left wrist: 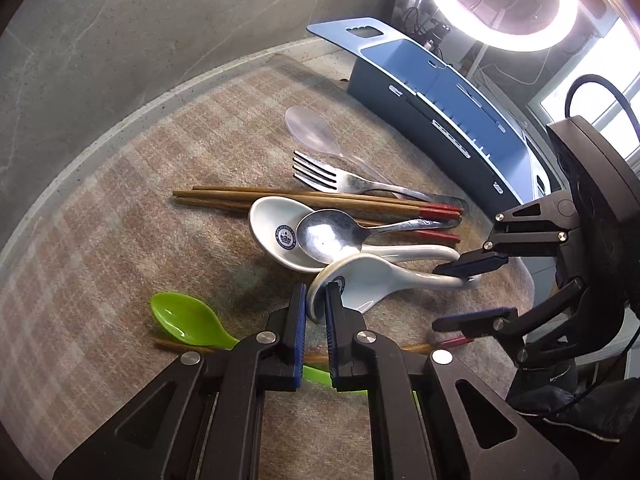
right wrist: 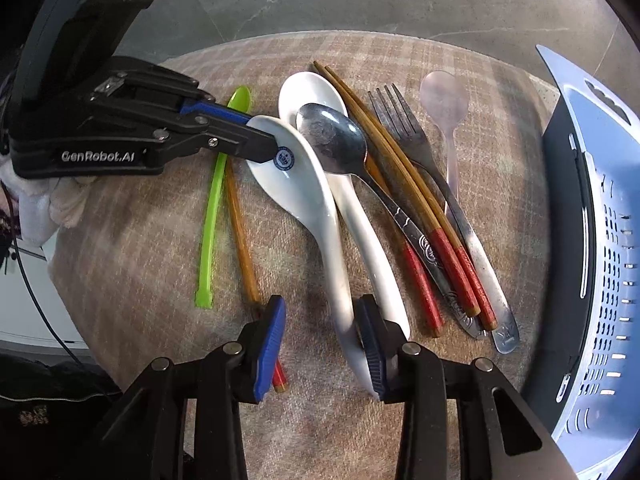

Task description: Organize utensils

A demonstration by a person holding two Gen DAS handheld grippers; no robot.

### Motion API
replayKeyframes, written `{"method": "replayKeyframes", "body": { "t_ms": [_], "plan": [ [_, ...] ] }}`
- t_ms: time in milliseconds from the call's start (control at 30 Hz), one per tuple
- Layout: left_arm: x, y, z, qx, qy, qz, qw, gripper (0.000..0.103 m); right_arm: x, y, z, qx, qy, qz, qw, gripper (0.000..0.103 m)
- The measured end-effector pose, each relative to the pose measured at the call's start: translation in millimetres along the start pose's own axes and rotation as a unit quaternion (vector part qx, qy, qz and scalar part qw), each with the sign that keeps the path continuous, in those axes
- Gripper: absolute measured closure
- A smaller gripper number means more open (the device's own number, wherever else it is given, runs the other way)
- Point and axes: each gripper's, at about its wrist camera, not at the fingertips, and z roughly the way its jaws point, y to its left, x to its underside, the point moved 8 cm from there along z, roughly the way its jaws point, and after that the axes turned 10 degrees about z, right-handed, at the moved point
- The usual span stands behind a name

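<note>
While the left gripper (left wrist: 316, 312) pinches the near ceramic spoon's (right wrist: 296, 176) bowl rim, the right gripper (right wrist: 324, 344) straddles its handle, spread; metal spoon (right wrist: 332, 140) and chopsticks (right wrist: 400, 184) crowd alongside, blue basket (right wrist: 600, 240) right.

Each hand-held gripper (left wrist: 316, 322) (right wrist: 320, 344) is black, with blue ribbed pads, silver screws and white "GenRobot.AI" lettering.

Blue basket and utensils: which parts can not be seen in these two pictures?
- Blue basket: inside hidden by its own wall; right wrist view's edge cuts it.
- Single chopstick: red end behind right tool.
- Green spoon: handle behind left tool, left wrist view.
</note>
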Motion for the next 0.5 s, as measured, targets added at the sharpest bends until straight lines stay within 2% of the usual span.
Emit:
{"method": "replayKeyframes", "body": {
  "t_ms": [100,133,167,500],
  "plan": [
    [2,0,-1,0.0,-0.004,-0.001,1.0,0.095,-3,-6,0,-0.022,0.005,0.02,1.0,0.075],
    [3,0,-1,0.001,-0.005,-0.002,1.0,0.095,-5,-9,1,-0.018,0.004,0.022,1.0,0.079],
    [3,0,-1,0.0,-0.006,-0.004,1.0,0.096,-7,-14,3,-0.004,0.002,0.02,1.0,0.089],
    [-1,-10,-27,-0.008,-0.037,-0.006,0.9993,0.096,-8,-6,-12,0.018,-0.027,0.0,0.999,0.091]
  ]
}}
